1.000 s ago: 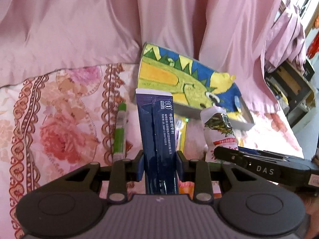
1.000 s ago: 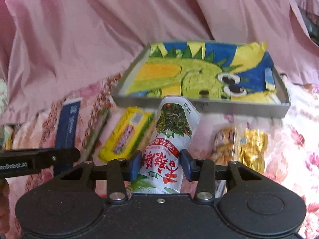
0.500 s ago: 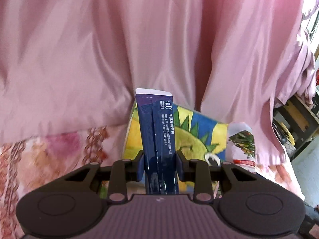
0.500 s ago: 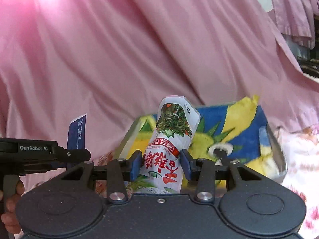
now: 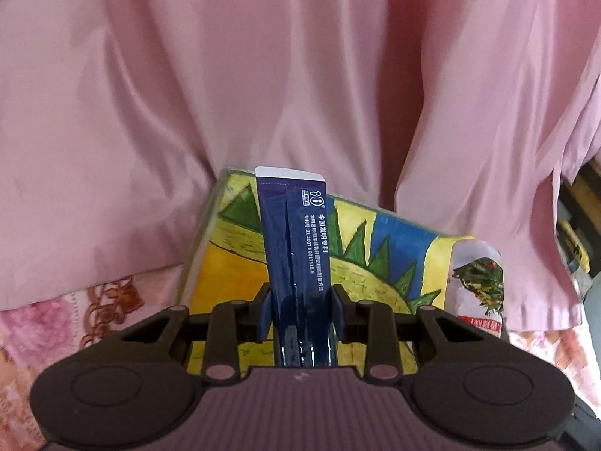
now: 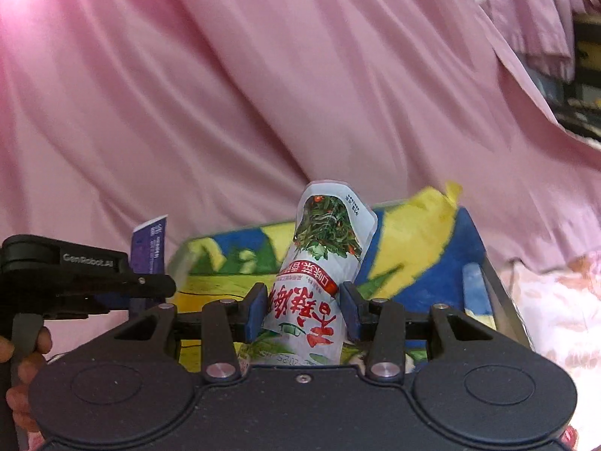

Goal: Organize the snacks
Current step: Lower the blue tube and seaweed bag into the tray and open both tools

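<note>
My left gripper is shut on a dark blue snack packet and holds it upright above the near left part of a shallow tray with a yellow, green and blue dinosaur picture. My right gripper is shut on a white packet with green vegetables and red lettering, held over the same tray. The white packet shows at the right in the left wrist view. The left gripper body and the blue packet's top show at the left of the right wrist view.
Pink draped cloth fills the background behind the tray. A floral pink cover lies under and around the tray. Shelving with clutter stands at the far right. The person's hand is at the lower left.
Both grippers have lifted their packets off the floral cover and moved forward over the tray. The loose snacks on the cover have dropped out of view.
</note>
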Tool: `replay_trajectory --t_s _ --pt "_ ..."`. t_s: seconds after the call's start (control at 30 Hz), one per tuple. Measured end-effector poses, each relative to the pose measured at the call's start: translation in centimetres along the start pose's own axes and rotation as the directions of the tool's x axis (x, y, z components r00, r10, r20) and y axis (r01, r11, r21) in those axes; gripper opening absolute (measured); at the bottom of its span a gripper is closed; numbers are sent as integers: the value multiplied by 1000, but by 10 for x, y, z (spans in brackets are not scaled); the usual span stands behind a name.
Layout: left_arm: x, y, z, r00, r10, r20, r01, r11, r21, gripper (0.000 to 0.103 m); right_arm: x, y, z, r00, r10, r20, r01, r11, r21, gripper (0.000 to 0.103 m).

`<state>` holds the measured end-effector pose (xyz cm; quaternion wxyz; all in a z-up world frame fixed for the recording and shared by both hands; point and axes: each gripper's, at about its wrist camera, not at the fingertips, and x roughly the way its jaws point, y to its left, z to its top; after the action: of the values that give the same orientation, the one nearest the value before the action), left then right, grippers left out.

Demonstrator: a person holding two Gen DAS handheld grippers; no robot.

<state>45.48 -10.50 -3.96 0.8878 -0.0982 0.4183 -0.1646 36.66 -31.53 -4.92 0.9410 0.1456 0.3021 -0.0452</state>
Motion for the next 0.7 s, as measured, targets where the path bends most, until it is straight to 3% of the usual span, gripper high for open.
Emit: replay_trajectory --t_s 0.2,0.57,0.67,0.7 --pt "26 -9 -8 998 32 -57 -31 999 19 35 25 -10 -9 998 -31 -54 34 998 55 45" --pt "49 -12 -16 992 79 -101 -75 996 48 37 42 -4 -24 992 -60 -114 56 998 -34 49" --pt "51 -11 -17 993 68 -98 -66 998 24 39 43 -5 -25 991 -57 -123 54 998 -25 54" --pt "51 -10 -18 993 63 -99 -62 998 11 45 43 -6 -25 991 -56 -125 54 998 -18 55"
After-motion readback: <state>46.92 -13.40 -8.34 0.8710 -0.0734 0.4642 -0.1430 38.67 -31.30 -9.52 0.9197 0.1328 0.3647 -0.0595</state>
